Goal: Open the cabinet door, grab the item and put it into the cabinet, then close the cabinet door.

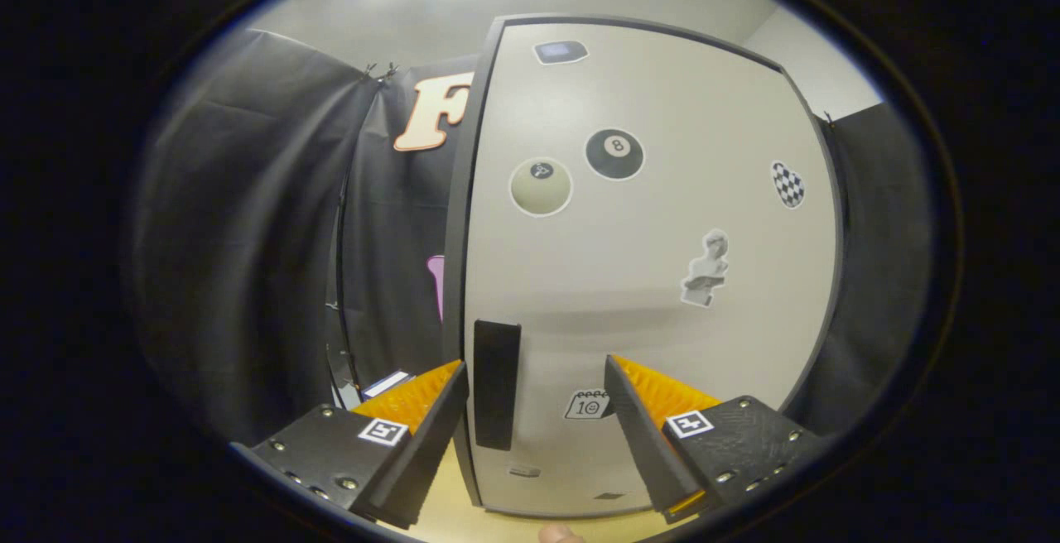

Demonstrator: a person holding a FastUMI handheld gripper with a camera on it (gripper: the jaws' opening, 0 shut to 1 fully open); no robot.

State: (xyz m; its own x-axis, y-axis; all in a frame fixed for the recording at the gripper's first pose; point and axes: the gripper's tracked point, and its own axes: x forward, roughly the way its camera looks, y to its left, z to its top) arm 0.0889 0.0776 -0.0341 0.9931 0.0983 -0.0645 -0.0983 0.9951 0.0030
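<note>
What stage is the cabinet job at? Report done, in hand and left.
Done: nothing that shows; the cabinet door looks shut. In hand: the gripper is open, its jaws either side of the dark door handle without pressing on it, holding nothing. Left: pull the door open, grab the item, put it inside, close the door.

Cabinet door (646, 278): stood shut, just beyond the gripper (534, 382); handle (496, 383) (at the door's left edge) sat between the spread fingers.
</note>
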